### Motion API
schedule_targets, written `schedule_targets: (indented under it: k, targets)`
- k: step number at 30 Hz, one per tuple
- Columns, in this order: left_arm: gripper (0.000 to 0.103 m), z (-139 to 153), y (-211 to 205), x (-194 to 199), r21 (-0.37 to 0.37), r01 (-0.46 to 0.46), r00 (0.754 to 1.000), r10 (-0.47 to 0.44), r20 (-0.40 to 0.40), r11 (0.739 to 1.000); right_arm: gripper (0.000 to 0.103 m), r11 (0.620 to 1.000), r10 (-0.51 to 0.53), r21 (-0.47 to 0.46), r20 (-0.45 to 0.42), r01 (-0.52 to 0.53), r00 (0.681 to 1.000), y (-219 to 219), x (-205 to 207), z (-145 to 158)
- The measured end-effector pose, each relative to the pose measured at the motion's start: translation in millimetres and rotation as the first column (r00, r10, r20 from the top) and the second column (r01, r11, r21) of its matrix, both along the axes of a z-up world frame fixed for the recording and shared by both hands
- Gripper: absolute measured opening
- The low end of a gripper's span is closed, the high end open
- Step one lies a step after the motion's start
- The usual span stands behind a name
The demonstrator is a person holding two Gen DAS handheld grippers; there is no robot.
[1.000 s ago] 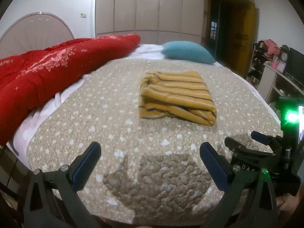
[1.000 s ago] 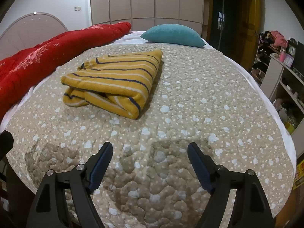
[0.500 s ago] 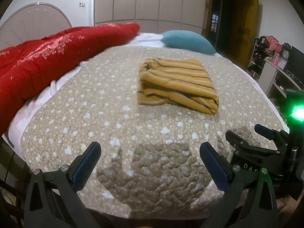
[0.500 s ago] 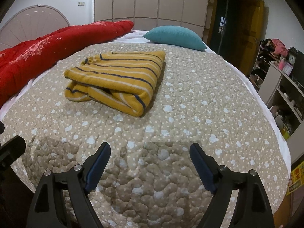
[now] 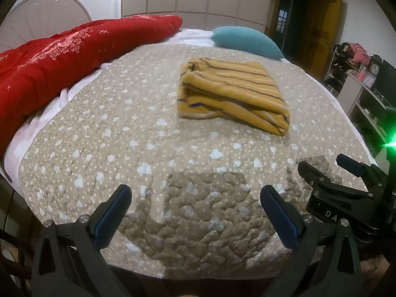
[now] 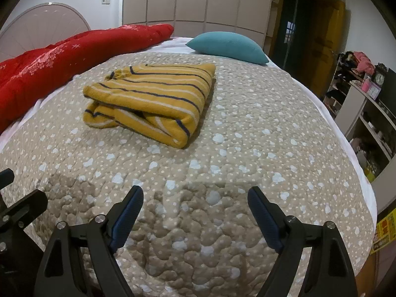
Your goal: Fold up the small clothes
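Note:
A folded yellow garment with dark and white stripes (image 5: 232, 96) lies on the beige dotted quilt (image 5: 148, 143), far ahead of both grippers; it also shows in the right wrist view (image 6: 153, 101). My left gripper (image 5: 195, 203) is open and empty, low over the near part of the quilt. My right gripper (image 6: 195, 205) is open and empty too, over the quilt's near edge. The right gripper also shows at the right of the left wrist view (image 5: 331, 170). Neither gripper touches the garment.
A red duvet (image 5: 61, 57) lies bunched along the left side of the bed. A teal pillow (image 6: 227, 45) sits at the far end. Shelves with clutter (image 6: 366, 91) stand to the right of the bed. Wardrobe doors (image 6: 193, 2) line the back wall.
Both grippers have drawn back and risen a little from the garment, so more of the quilt's near edge shows. The garment has not moved. Both stay open.

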State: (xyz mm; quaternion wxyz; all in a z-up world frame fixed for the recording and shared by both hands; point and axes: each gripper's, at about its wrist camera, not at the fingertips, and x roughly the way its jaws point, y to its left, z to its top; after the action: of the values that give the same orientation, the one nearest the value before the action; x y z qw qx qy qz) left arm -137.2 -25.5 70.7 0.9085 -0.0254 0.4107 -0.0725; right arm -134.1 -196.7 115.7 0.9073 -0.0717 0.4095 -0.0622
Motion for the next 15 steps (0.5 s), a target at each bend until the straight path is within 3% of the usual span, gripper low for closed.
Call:
schedule_targets:
  k: [15]
  targets:
    - [0.103,-7.3,-0.4,2.5,-0.014,0.005,0.999,-0.006,-0.034,1.0,0.09,1.0,0.002,0.0,-0.007,-0.002,1.0,4.8,-2.5,0.6]
